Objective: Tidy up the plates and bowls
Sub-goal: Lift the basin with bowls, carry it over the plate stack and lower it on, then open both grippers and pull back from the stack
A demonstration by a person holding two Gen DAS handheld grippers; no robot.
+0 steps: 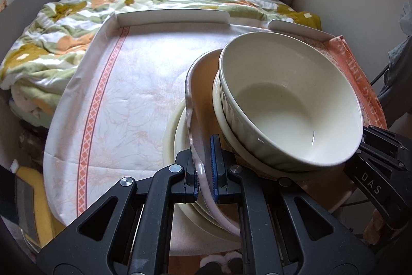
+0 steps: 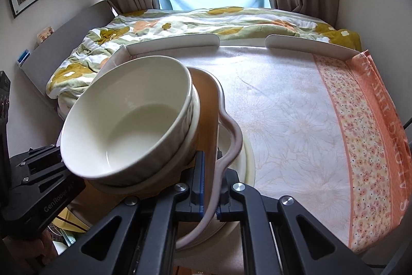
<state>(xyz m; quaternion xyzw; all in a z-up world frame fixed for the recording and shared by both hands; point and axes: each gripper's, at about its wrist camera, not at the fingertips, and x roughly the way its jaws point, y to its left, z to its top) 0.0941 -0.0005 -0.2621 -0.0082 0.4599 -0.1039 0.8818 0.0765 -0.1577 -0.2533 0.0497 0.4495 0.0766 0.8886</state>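
Observation:
A brown dish with a wavy pale rim [image 1: 198,105] [image 2: 208,120] is held tilted between both grippers. My left gripper [image 1: 207,184] is shut on its left rim. My right gripper [image 2: 209,200] is shut on its right rim. Two nested cream bowls [image 1: 288,99] [image 2: 128,120] sit in the dish. A stack of cream plates [image 1: 177,135] [image 2: 247,166] lies under the dish on the cloth-covered table [image 1: 134,84] [image 2: 283,105].
The table has a raised white back rim [image 1: 172,16] [image 2: 172,43] with a gap. An orange patterned cloth border [image 2: 360,135] runs along the right side. A floral duvet [image 1: 51,38] [image 2: 180,22] lies on the bed behind, below curtains and a window.

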